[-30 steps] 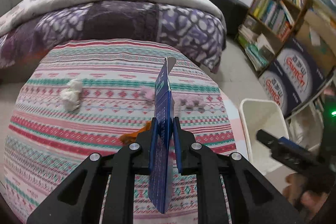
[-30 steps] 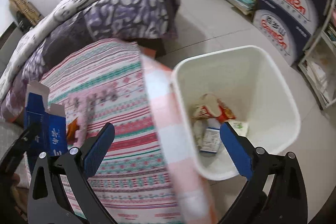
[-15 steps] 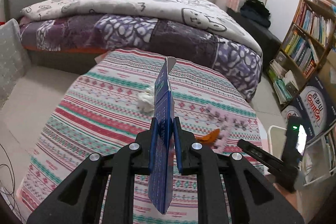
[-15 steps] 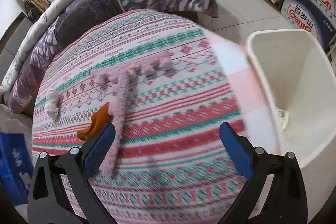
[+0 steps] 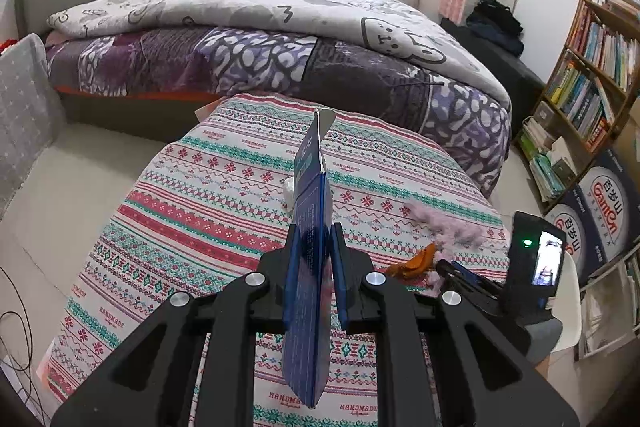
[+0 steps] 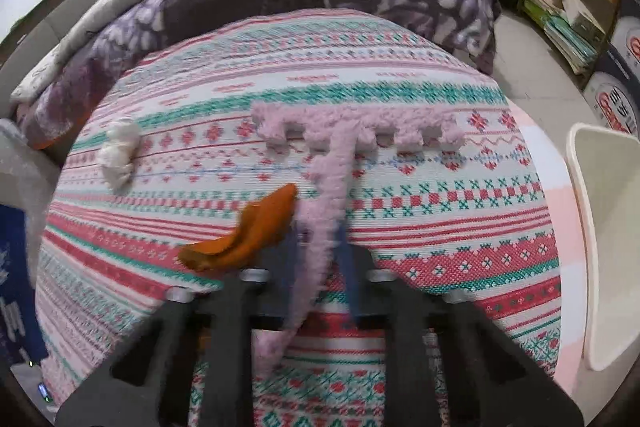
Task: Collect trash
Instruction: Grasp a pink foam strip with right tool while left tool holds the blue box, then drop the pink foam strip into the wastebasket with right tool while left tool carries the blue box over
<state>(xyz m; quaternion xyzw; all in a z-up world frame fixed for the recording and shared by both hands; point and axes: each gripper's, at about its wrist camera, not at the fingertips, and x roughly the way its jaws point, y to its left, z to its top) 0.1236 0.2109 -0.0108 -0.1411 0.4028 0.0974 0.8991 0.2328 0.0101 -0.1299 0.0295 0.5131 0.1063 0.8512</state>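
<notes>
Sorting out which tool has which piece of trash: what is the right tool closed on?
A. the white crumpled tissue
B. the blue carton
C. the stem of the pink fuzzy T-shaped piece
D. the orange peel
C: in the right wrist view the right tool pinches the pink fuzzy piece by its stem.

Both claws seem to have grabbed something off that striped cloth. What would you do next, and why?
Probably lift the right gripper and carry it toward the white bin. Its jaws have just been closing and now pinch the stem of the pink fuzzy T-shaped piece, which lies on the cloth. The left gripper already clamps a flattened blue box.
</notes>
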